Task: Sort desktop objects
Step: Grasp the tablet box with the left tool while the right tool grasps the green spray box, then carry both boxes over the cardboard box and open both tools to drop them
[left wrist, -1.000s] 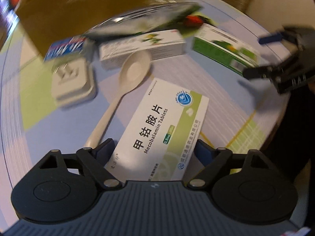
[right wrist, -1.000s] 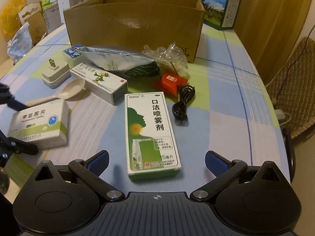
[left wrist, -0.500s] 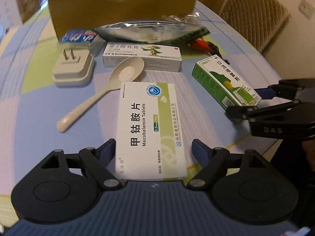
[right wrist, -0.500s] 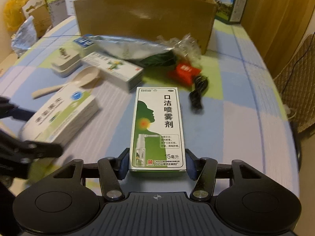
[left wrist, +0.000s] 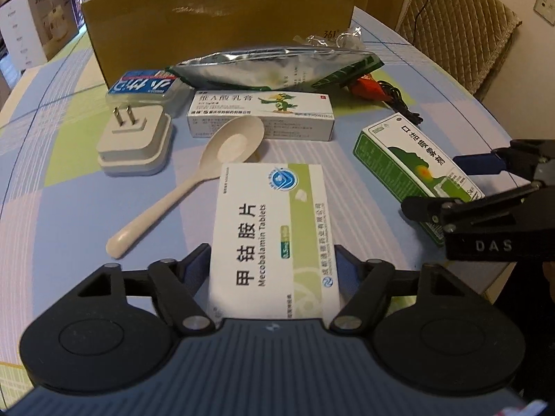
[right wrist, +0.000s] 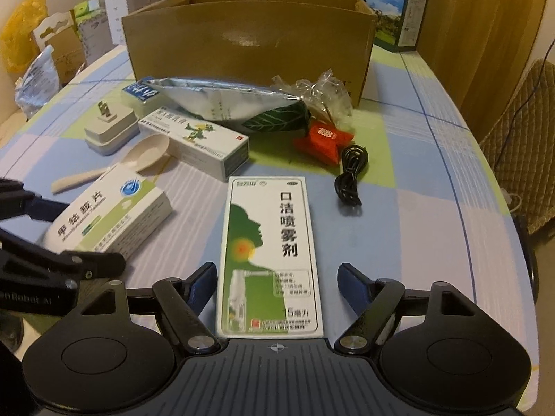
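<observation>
A white and green Mecobalamin tablet box (left wrist: pixel 270 228) sits between the fingers of my left gripper (left wrist: pixel 273 260), which is shut on its near end. The same box (right wrist: pixel 104 215) shows tilted in the right wrist view, held by the left gripper (right wrist: pixel 93 234). A green and white throat spray box (right wrist: pixel 270 242) lies flat on the table. My right gripper (right wrist: pixel 275 270) straddles its near end, open, with a narrow gap at the right finger. From the left wrist view, the spray box (left wrist: pixel 409 166) lies between the right gripper's (left wrist: pixel 432 184) fingers.
An open cardboard box (right wrist: pixel 249 34) stands at the back. In front lie a foil pouch (left wrist: pixel 270 69), an ointment box (left wrist: pixel 260 111), a spoon (left wrist: pixel 222 152), a plug adapter (left wrist: pixel 135 138), a blue packet (left wrist: pixel 142 86), a red packet (right wrist: pixel 322 138) and a black cable (right wrist: pixel 350 176).
My left fingers have closed onto the tablet box. My right fingers closed against the spray box half a second ago and now stand slightly wider apart.
</observation>
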The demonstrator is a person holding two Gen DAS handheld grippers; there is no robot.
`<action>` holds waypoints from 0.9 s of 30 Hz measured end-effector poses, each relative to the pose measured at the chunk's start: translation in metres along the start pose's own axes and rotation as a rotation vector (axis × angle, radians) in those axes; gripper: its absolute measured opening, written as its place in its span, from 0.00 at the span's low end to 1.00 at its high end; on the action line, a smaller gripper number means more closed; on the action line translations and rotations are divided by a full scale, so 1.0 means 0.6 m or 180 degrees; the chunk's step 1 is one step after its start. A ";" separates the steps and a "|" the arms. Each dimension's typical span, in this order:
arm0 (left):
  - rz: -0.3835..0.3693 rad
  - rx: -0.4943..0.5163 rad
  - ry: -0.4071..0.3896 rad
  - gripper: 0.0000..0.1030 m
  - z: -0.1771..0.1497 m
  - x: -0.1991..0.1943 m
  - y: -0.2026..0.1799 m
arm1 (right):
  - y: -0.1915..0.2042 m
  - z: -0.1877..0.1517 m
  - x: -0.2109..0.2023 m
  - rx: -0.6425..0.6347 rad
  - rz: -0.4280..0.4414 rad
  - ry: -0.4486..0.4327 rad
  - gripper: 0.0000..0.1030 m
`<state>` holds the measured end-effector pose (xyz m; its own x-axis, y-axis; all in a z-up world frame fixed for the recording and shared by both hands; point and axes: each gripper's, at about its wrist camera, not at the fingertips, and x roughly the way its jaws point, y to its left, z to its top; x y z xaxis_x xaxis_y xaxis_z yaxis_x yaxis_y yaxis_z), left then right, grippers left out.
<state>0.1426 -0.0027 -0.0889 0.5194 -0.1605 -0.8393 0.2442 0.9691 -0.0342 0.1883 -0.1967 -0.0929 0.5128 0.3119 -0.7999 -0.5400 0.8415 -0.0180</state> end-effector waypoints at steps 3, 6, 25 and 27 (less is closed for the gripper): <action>0.0049 0.0051 -0.0009 0.65 0.000 0.001 -0.007 | 0.000 0.003 0.003 0.0014 0.0044 -0.0012 0.52; 0.0078 0.0101 0.0003 0.65 -0.001 -0.004 -0.013 | 0.003 0.002 -0.004 0.0046 -0.0001 -0.0034 0.51; 0.0107 -0.0048 -0.0338 0.65 0.046 -0.135 -0.008 | 0.017 0.040 -0.157 0.0146 0.0015 -0.0619 0.51; 0.0092 -0.0099 -0.0353 0.65 0.067 -0.148 0.005 | 0.019 0.058 -0.168 0.0124 0.0022 -0.0699 0.51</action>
<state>0.1300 0.0067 0.0075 0.6137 -0.1505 -0.7750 0.2033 0.9787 -0.0291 0.1540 -0.2033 0.0082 0.6445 0.4027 -0.6500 -0.5200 0.8540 0.0135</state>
